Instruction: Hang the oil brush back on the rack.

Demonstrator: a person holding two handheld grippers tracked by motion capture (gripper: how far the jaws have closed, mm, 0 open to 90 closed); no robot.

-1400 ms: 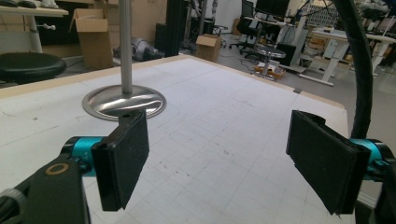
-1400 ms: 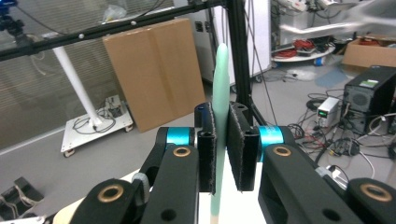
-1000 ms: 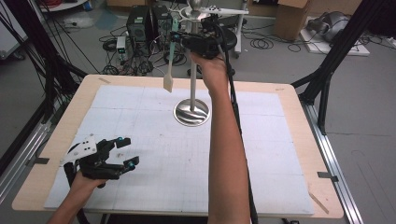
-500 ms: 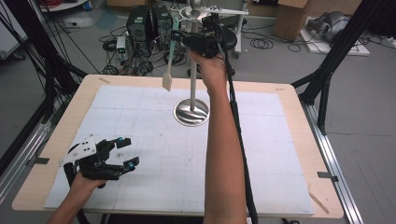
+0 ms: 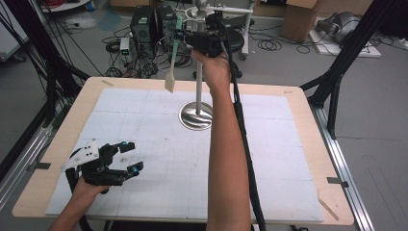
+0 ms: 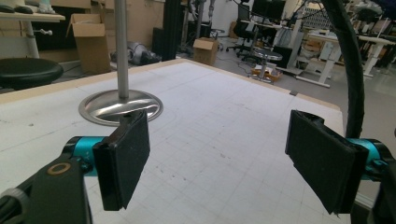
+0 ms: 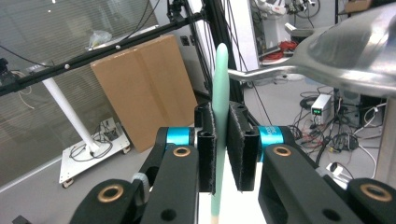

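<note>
At the left side of the high view, the left hand-held gripper (image 5: 129, 158) is low over the near left part of the tabletop (image 5: 298, 103). The person's left hand holds it from below, and a grey three-cornered plate (image 5: 82, 154) sits on top of it. Its two jaws stand wide apart and nothing is between them. In the left gripper view, the black pads (image 6: 122, 165) are seen far from each other, with only the white gridded mat (image 6: 219, 140) between and under them.

Further to the right, near the middle of the tabletop, a metal stand (image 5: 196, 115) rests on the mat with its round shiny base. A thin upright pole rises from this base. The same base and pole appear ahead of the left jaws in the left gripper view (image 6: 120, 106), well apart from them.

Above the far edge of the tabletop, the right hand-held gripper (image 5: 182, 34) is raised high, near the top of the stand's pole. The person's right forearm (image 5: 226, 159) stretches up to it from the bottom of the picture. Its jaws are closed on a spatula (image 5: 173, 60) with a pale green handle. The spatula hangs down from the jaws, and its cream blade is in the air to the left of the pole, not touching the tabletop. In the right gripper view, the green handle (image 7: 220, 112) stands upright between the two pads, which press it from both sides. A curved metal part of the stand (image 7: 345, 51) is at the upper right, near the handle's top.
</note>
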